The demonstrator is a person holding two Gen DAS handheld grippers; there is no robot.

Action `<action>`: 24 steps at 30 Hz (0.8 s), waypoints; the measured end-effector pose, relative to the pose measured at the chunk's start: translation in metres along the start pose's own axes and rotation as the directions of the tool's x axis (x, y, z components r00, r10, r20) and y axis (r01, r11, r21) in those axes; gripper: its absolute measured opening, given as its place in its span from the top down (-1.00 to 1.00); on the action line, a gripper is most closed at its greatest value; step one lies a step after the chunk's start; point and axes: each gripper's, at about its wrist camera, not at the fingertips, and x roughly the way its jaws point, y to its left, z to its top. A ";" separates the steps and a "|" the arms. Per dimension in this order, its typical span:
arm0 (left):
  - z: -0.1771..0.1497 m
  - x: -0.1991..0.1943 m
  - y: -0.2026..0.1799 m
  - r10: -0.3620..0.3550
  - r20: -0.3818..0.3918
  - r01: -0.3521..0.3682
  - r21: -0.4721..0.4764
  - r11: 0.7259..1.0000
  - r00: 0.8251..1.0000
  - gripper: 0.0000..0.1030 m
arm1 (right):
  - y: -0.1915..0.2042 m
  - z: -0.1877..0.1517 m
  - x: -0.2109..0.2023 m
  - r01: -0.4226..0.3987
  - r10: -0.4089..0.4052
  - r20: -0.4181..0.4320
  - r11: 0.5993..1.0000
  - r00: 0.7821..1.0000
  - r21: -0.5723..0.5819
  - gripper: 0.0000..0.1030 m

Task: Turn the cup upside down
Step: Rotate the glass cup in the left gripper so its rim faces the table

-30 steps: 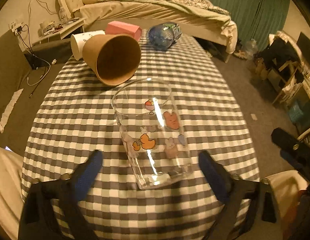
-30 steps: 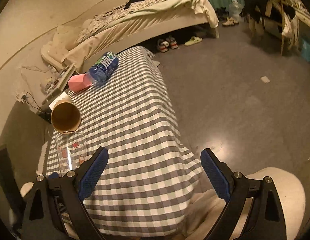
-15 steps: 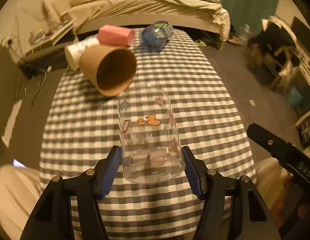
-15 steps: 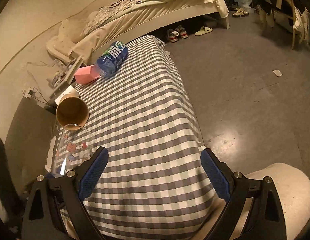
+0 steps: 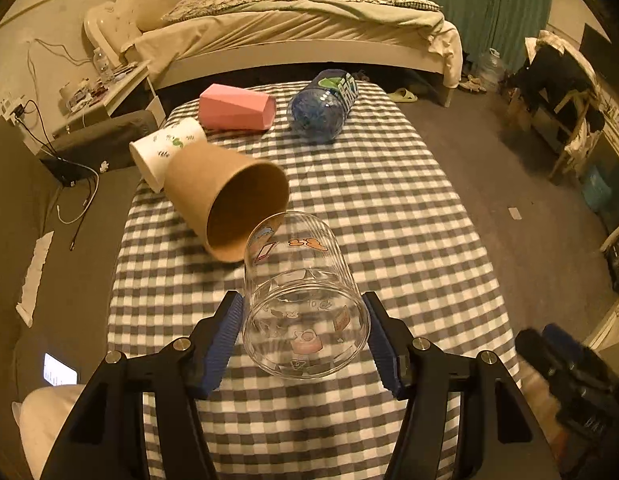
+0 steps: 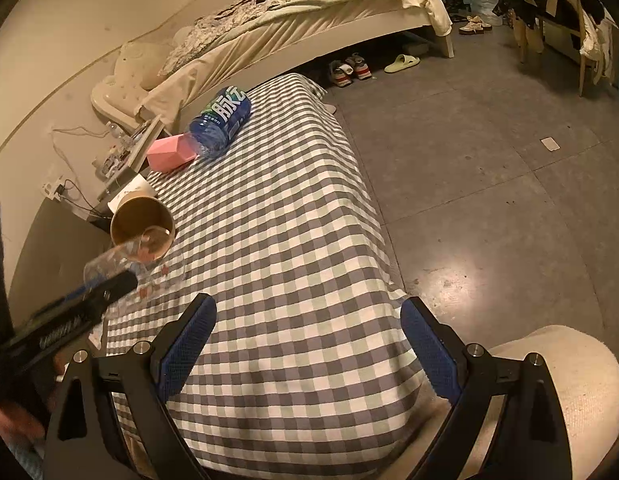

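A clear glass cup (image 5: 303, 300) with cartoon stickers sits between the blue pads of my left gripper (image 5: 305, 338), which is shut on its base end. The cup is lifted off the checkered table (image 5: 389, 208) and tipped, its base toward the camera and its mouth pointing away and down. In the right wrist view the cup (image 6: 129, 258) shows blurred at the left, held by the left gripper. My right gripper (image 6: 305, 350) is open and empty over the table's near end.
A brown paper cup (image 5: 229, 204) lies on its side just beyond the glass, mouth toward me. A white paper cup (image 5: 163, 150), a pink box (image 5: 235, 108) and a blue bottle (image 5: 323, 106) lie at the far end. Floor drops off on the right.
My left gripper closed on the glass cup, lifted it off the table and tilted it forward so that its base faces the camera. The right gripper stayed open, shifting slightly.
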 end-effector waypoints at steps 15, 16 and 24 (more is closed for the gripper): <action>-0.011 -0.011 -0.002 0.026 -0.187 0.015 0.212 0.977 0.982 -0.20 | 0.008 0.001 0.008 0.010 -0.011 -0.015 1.000 1.000 -0.018 -0.82; -0.008 -0.007 -0.004 0.023 -0.182 0.017 0.215 0.976 0.983 -0.20 | 0.007 0.001 0.008 0.010 -0.010 -0.015 1.000 1.000 -0.017 -0.82; 0.016 0.013 -0.012 0.028 -0.107 -0.006 0.207 0.978 0.994 -0.21 | 0.002 0.001 0.009 0.022 -0.022 -0.018 1.000 1.000 -0.004 -0.82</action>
